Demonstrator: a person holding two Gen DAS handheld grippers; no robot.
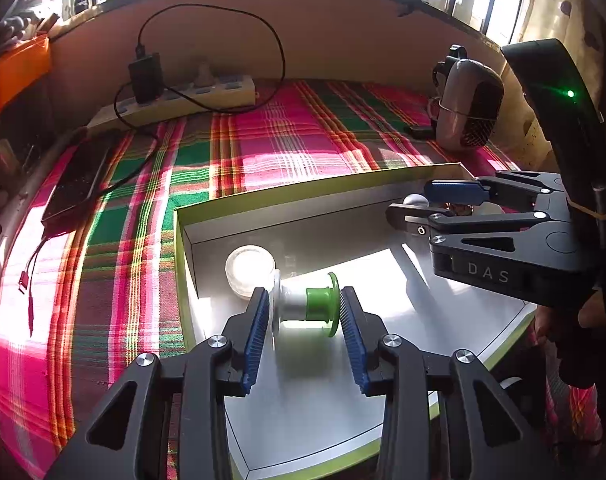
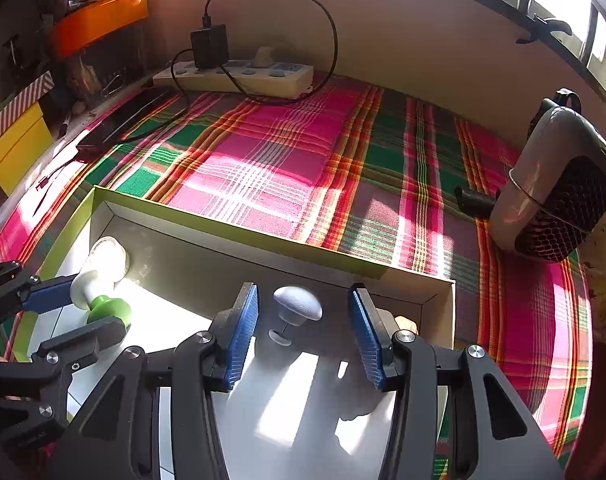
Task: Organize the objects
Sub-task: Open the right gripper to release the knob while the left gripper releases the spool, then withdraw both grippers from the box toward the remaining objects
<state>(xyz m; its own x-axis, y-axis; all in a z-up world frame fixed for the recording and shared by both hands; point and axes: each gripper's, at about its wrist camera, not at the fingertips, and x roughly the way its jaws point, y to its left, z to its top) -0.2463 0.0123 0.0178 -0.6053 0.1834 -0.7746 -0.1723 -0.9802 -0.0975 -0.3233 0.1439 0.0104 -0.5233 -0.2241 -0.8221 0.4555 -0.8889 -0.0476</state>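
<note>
Inside the box (image 1: 183, 240), the left claw (image 1: 306, 312) brackets the green-and-white spool (image 1: 307, 304), contact unclear. The right claw (image 2: 303, 332) hangs open around the white knob (image 2: 297, 306). Organizing looks well advanced.

Right gripper (image 2: 303, 332) hangs over the shallow box (image 2: 239, 236), blue pads spread wide, and a white mushroom-shaped knob (image 2: 297, 307) sits between them on the box floor, touching neither pad. Over at the box's left end, the left gripper (image 2: 91, 308) has its fingers on either side of a green-and-white spool (image 2: 99, 300); whether they actually grip it, can't tell. Just behind the spool, in the box's far-left corner, a white round container (image 2: 110, 254). Beyond the box's far wall lies plaid cloth (image 2: 287, 160); a grey speaker (image 2: 559, 184) stands off to the box's right.
</note>
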